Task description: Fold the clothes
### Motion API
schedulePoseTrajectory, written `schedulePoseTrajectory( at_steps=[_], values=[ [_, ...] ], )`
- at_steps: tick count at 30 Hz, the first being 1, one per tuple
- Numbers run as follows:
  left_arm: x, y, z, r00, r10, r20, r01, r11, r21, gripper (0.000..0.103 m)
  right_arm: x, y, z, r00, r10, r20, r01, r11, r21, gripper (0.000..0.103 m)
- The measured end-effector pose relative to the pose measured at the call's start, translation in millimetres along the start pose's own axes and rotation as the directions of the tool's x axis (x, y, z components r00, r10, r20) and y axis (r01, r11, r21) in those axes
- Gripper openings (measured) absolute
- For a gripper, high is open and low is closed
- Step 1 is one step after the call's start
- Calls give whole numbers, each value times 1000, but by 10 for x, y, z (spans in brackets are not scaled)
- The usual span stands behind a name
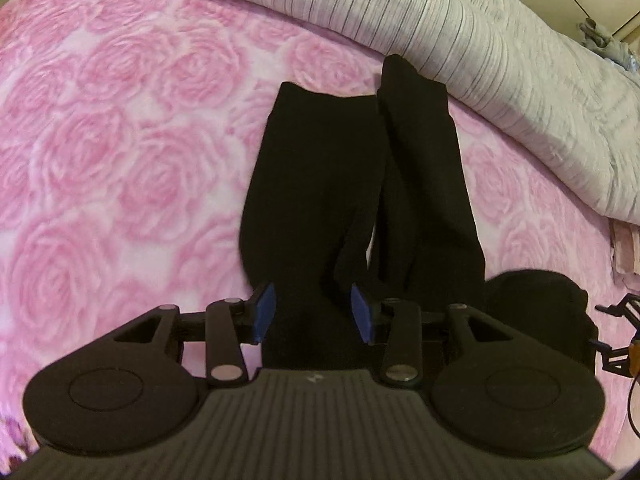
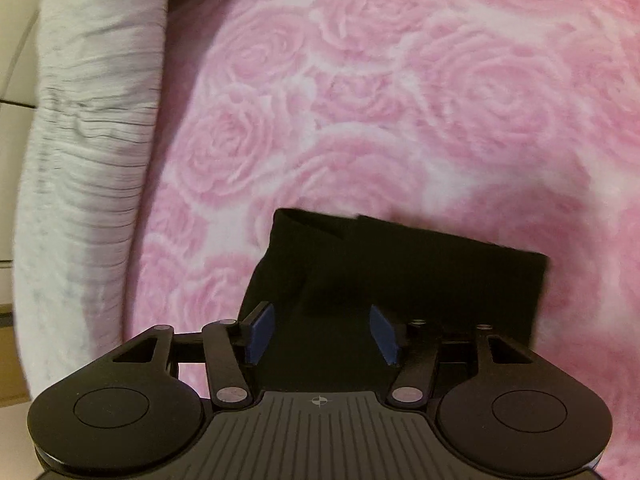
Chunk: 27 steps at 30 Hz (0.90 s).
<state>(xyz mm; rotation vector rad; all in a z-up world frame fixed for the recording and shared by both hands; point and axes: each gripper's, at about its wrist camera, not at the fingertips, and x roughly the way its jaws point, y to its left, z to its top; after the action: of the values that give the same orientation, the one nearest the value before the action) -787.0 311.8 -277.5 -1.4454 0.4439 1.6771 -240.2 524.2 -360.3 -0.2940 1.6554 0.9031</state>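
Trousers [image 1: 360,184] flat on blanket [image 1: 120,140] — grippers [image 1: 314,312] agape

The left wrist view looks forward over its own claw [image 1: 313,312] and down along the black garment [image 1: 360,184], taking in its whole length, low and close above the near end. Beyond the garment's far end the striped white bedding [image 1: 500,80] crosses the frame.

The right wrist view sits just behind its claw [image 2: 322,334], closer still to the black garment [image 2: 400,272], which fills only the lower middle of the frame. It faces out across the rose-patterned pink blanket [image 2: 400,100], with the same white bedding [image 2: 92,140] left of the garment (blurred here).

Both views share the garment, the blanket [image 1: 120,160] around it and the bedding.
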Motion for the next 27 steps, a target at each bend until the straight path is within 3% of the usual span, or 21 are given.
schedulePoseTrajectory(
  at_steps=[4,6,7,8,13,17,19,20,21,22,23,24,27],
  values=[
    [196,-139,224,1000,11,-9,-11,1000,25,38,243,62,-9,995,-95,-11,95,995,-22,57],
    [292,-209,326,1000,12,-16,-12,999,33,41,338,45,-41,992,-129,-14,128,991,-46,32],
    [341,-241,380,1000,11,-18,-11,999,32,42,340,-1,-74,992,-128,-14,127,990,-61,5],
    [394,-278,440,1000,12,-20,-12,999,32,43,313,-76,-112,994,-106,-12,105,992,-70,0],
    [743,-503,704,998,46,-52,-42,997,71,51,82,-428,-226,1000,-11,8,12,994,-104,0],
    [1161,-672,745,980,169,-106,-148,973,177,54,-8,-605,-230,997,78,4,-77,996,-44,1],
    [1313,-661,710,969,219,-112,-195,961,196,52,-36,-678,-225,993,118,5,-118,993,-14,9],
    [1388,-653,692,963,244,-114,-218,954,205,43,-12,-674,-210,991,131,6,-131,991,-4,16],
    [1368,-599,673,972,210,-105,-190,966,175,30,17,-661,-197,989,147,6,-147,989,-4,16],
    [1341,-541,655,981,170,-93,-156,977,142,0,38,-641,-191,988,154,8,-153,988,-12,16],
    [1314,-483,636,988,131,-81,-122,987,109,0,46,-611,-198,989,146,16,-145,989,-35,3],
    [1196,-390,620,995,89,-47,-86,994,61,0,6,-594,-206,988,150,31,-148,987,-59,0],
    [692,-61,568,996,52,72,-51,999,-11,0,-337,-605,-241,970,218,106,-203,969,-140,0]
  ],
)
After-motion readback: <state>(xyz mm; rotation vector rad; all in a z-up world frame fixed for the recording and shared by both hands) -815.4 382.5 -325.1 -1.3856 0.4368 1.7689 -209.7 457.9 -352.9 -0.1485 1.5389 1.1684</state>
